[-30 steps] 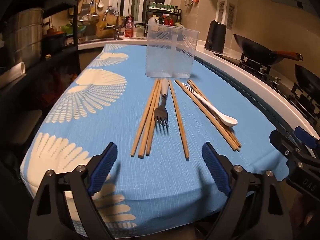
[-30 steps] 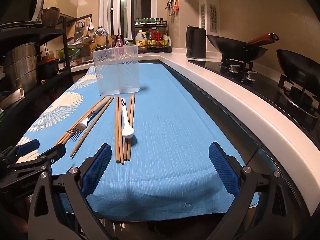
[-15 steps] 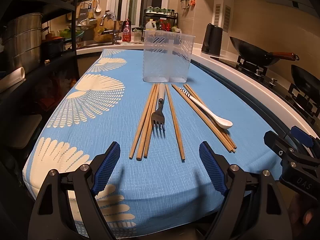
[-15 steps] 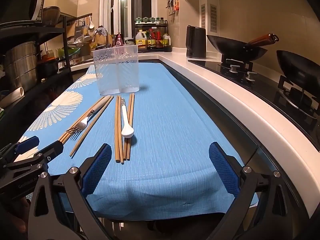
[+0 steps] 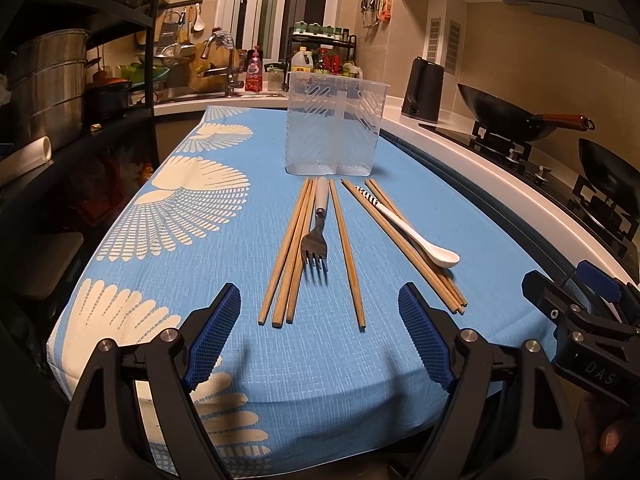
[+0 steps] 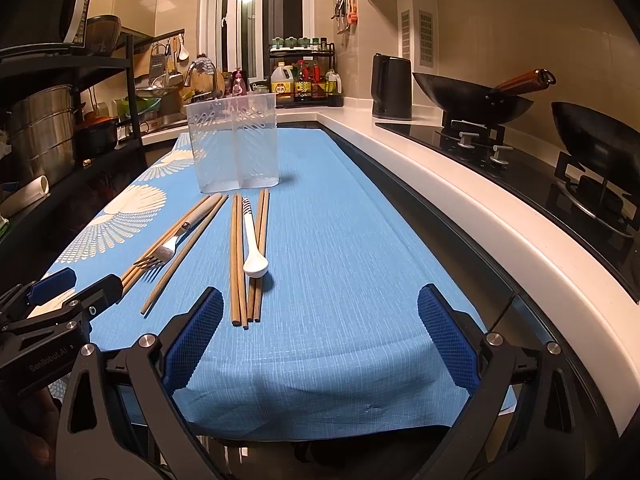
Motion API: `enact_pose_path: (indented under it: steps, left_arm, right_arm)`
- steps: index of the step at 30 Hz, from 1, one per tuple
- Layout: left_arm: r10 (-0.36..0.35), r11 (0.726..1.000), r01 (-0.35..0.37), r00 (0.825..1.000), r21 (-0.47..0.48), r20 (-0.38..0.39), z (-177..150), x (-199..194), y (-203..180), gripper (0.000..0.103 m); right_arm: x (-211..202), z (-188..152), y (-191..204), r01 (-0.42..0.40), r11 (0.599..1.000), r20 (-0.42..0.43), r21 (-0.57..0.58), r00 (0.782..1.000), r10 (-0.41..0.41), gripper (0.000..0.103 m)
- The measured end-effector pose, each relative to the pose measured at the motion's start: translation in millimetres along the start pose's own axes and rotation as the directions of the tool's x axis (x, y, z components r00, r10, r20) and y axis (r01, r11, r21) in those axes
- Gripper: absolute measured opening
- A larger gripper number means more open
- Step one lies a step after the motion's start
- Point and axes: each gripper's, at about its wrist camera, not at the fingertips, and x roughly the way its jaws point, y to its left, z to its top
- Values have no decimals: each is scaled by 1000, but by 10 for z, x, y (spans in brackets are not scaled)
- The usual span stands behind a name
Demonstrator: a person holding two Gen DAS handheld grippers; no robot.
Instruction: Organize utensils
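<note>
We are in a home kitchen, lit warm and dim. To our right a white counter (image 6: 460, 184) runs beside a black gas hob (image 6: 532, 152) carrying two dark woks (image 6: 476, 98), one with a wooden handle, and a black electric kettle (image 6: 391, 86) stands at the counter's far end. Ahead, a small rack of sauce bottles and spice jars (image 6: 306, 76) sits by the window, next to a sink with a curved tap (image 5: 222, 64). On our left, dark shelving (image 5: 120, 24) holds a large steel stockpot (image 5: 50, 80), and ladles and a grater (image 6: 157, 62) hang nearby. More utensils hang from a wall rail (image 5: 376, 4).
</note>
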Motion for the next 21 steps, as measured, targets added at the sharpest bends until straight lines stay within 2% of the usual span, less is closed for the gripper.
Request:
enact_pose_path:
  steps: [21]
  left_arm:
    - [-6,1000,6,1000,-6,8,-14,-7,-11,79]
  right_arm:
    - [-25,3,13,0,1000,6,-2,1000,0,91]
